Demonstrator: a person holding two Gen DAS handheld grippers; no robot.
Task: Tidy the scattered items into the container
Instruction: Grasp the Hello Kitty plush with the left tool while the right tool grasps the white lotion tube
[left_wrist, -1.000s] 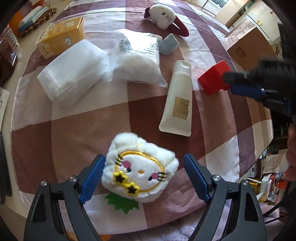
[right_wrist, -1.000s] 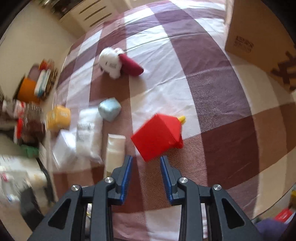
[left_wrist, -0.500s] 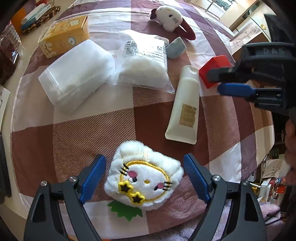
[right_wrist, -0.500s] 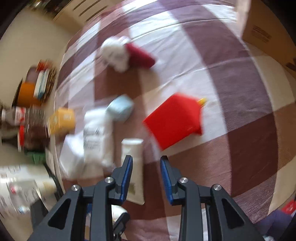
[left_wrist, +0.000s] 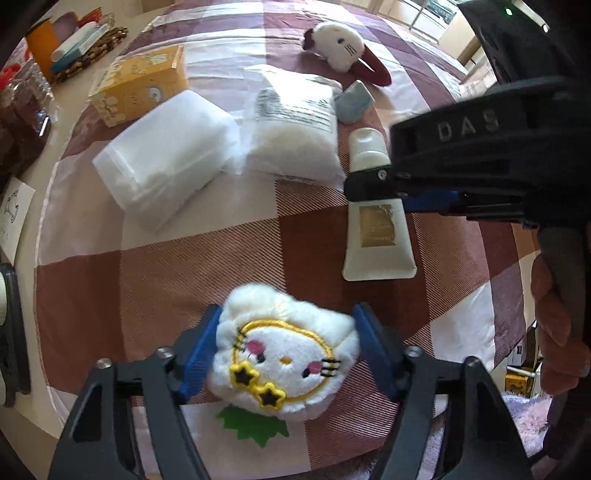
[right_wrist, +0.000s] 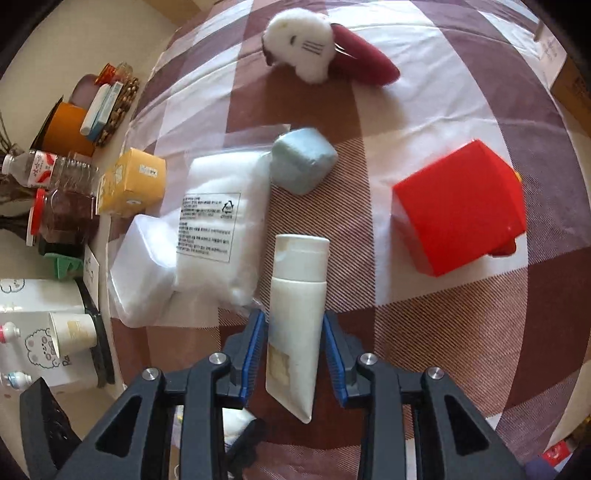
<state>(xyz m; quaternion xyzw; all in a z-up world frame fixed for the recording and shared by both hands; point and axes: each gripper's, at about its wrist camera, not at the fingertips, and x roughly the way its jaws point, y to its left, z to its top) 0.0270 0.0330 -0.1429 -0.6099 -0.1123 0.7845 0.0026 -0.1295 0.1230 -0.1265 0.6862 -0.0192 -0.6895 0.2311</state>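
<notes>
fluffy plush toy (left_wrist: 284, 354), woven cloth (left_wrist: 207, 258) — matt

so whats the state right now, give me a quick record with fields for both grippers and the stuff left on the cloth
left gripper: jaws have just been closing; they now press both sides of the star-eyed plush
right gripper: jaws straddle the cream tube, which lies flat; grip unclear
loose items: red box, blue block, cotton bag, white-and-red plush
surface: checked cloth
</notes>
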